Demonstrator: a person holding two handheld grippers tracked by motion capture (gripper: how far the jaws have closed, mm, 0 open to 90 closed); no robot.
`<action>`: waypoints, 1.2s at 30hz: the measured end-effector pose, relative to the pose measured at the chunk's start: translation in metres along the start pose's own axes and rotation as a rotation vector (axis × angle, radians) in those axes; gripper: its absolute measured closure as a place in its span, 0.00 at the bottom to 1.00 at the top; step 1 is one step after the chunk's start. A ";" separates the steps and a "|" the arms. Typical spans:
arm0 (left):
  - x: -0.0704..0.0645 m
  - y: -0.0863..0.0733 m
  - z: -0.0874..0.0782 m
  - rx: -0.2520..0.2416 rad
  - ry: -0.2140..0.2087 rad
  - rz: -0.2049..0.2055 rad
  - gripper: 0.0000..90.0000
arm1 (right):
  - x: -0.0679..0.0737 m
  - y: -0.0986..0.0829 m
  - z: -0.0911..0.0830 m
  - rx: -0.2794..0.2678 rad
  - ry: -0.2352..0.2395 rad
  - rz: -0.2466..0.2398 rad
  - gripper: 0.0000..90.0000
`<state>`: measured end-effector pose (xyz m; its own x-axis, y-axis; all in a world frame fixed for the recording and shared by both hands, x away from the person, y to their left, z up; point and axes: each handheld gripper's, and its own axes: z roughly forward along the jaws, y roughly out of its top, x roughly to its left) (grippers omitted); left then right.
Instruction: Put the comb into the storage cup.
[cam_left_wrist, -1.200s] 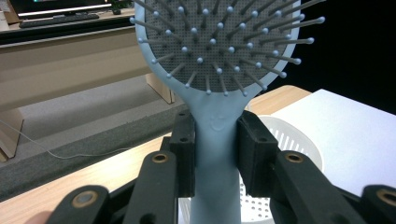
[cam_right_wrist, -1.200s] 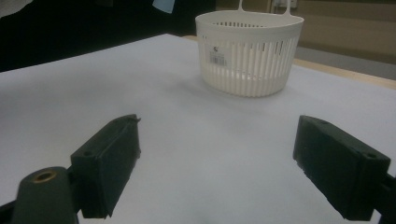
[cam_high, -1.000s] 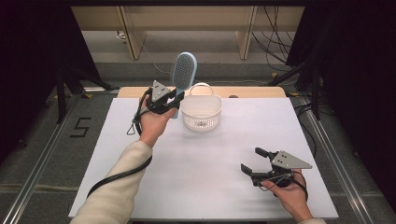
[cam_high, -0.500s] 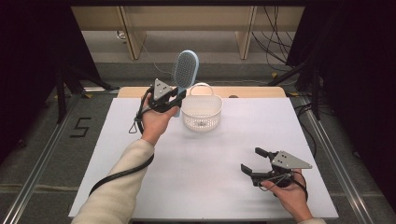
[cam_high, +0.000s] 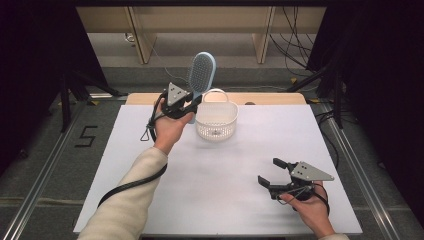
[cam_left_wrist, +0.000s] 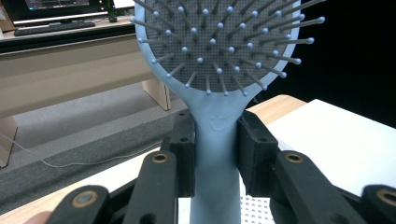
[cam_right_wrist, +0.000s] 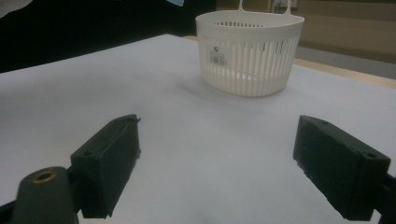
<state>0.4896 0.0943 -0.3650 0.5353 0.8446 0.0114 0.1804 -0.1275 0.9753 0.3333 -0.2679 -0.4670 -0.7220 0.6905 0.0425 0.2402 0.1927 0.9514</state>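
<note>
1. Hairbrush (cam_high: 202, 72) is the thing in play: light blue, held upright by its handle, head up in the air just beside the white basket (cam_high: 216, 120) at the far side of the table (cam_high: 220, 175).
2. Left gripper (cam_high: 187, 106) has its jaws clamped tight on the brush handle (cam_left_wrist: 215, 154); in the left gripper view the bristles face the camera.
3. Right gripper (cam_high: 272, 172) sits near the front right of the table, jaws wide apart, holding nothing.
4. My read: this is the carry step, brush lifted and heading for the basket.
5. Next move probably needs the brush brought over the basket rim (cam_right_wrist: 250, 18), tipped or lowered in, then let go. Long brush, small basket, so it'll likely lean on the rim.
</note>
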 end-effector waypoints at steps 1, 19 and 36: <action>0.000 0.000 0.001 0.000 -0.001 -0.001 0.78 | 0.000 0.000 0.000 0.000 0.000 -0.001 0.17; -0.001 0.007 0.006 -0.010 -0.011 0.002 0.78 | 0.000 0.000 0.000 -0.005 0.001 0.004 0.17; -0.001 0.012 0.010 -0.013 -0.019 0.003 0.78 | 0.000 0.000 -0.001 -0.005 0.000 0.003 0.17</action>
<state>0.4995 0.0871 -0.3557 0.5516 0.8341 0.0106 0.1678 -0.1233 0.9781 0.3331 -0.2684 -0.4667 -0.7213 0.6911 0.0453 0.2391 0.1871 0.9528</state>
